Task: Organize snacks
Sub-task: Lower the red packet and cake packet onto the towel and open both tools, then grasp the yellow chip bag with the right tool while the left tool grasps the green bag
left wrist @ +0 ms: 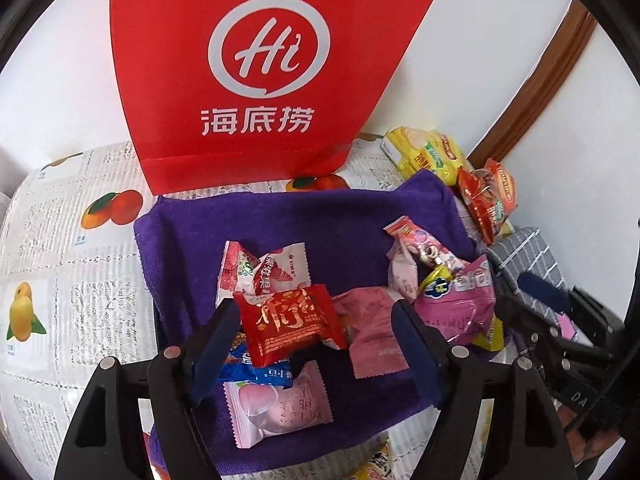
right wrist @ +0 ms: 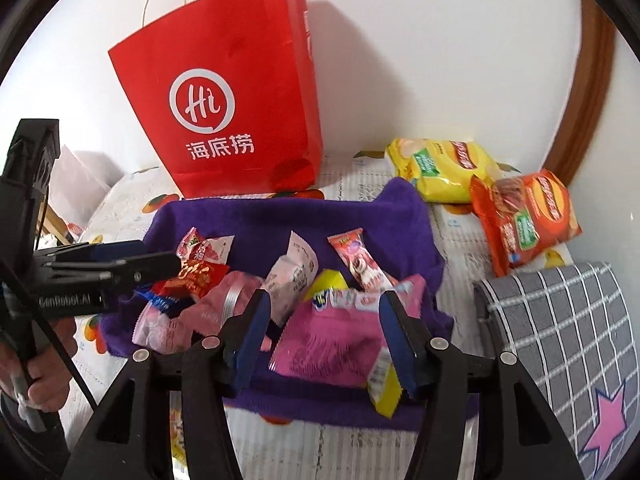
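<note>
Several small snack packets lie on a purple towel (left wrist: 192, 232) (right wrist: 248, 220). My left gripper (left wrist: 316, 336) is open, its fingers either side of a red packet (left wrist: 290, 326) that lies on the pile, also seen in the right wrist view (right wrist: 198, 276). My right gripper (right wrist: 326, 336) is open around a pink packet (right wrist: 332, 344) with a yellow end, seen in the left wrist view (left wrist: 460, 308) too. A red paper bag (left wrist: 256, 64) (right wrist: 232, 116) stands upright behind the towel.
A yellow chip bag (right wrist: 444, 168) (left wrist: 428, 152) and an orange chip bag (right wrist: 524, 216) (left wrist: 488, 200) lie at the right by the wall. A grey checked cushion (right wrist: 560, 336) is at the near right. The table (left wrist: 60, 280) has a fruit-print cover.
</note>
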